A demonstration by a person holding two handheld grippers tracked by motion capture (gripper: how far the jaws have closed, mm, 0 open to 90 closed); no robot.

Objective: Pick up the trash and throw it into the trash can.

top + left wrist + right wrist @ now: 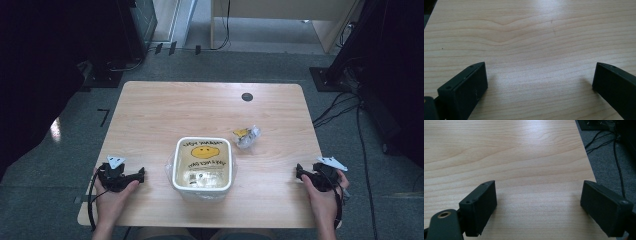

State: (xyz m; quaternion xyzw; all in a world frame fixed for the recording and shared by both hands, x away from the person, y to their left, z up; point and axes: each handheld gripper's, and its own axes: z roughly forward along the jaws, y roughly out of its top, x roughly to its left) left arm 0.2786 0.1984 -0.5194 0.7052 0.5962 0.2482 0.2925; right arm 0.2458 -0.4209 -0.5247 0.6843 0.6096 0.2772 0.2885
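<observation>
A white rectangular tub with a yellow smiley-face lid stands at the table's front middle, with clear plastic film around its base. A small crumpled clear packet with a yellow bit inside lies just behind and to the right of it. My left gripper rests near the front left edge, well to the left of the tub. In the left gripper view my left gripper is open over bare wood. My right gripper sits near the front right edge. Its own view shows the right gripper open, nothing between the jaws.
The wooden table has a dark round grommet hole at the back middle. Beyond the table's right edge, cables lie on the grey floor. A wooden desk leg and dark equipment stand behind the table.
</observation>
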